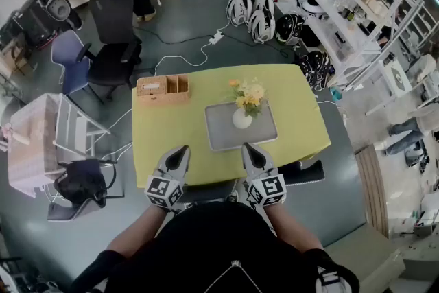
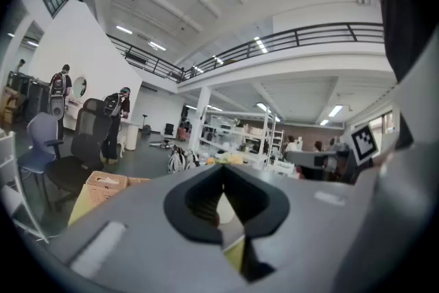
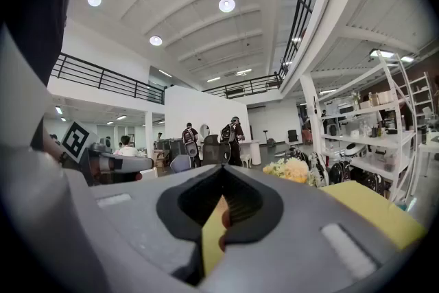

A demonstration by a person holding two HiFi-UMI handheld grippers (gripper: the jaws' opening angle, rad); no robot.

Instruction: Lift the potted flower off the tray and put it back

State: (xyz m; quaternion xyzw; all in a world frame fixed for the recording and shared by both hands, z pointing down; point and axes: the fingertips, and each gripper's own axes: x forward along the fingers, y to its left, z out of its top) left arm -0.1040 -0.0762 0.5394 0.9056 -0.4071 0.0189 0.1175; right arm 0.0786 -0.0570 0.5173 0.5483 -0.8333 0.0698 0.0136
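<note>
The potted flower (image 1: 244, 106), yellow blooms in a small white pot, stands upright on the grey tray (image 1: 223, 134) in the middle of the yellow-green table (image 1: 164, 141). My left gripper (image 1: 180, 154) and right gripper (image 1: 250, 150) hover side by side over the table's near edge, short of the tray, and both point toward it. Each has its jaws together with nothing held. In the right gripper view the blooms (image 3: 295, 169) show just right of the shut right gripper (image 3: 221, 180). The left gripper (image 2: 221, 178) hides most of the plant in the left gripper view.
A wooden organiser box (image 1: 162, 88) sits at the table's far left corner. Office chairs (image 1: 110, 31) stand beyond the table on the left, white shelving (image 1: 343, 17) on the right. A white rack (image 1: 48, 141) and a dark bag (image 1: 81, 183) are beside the table's left side.
</note>
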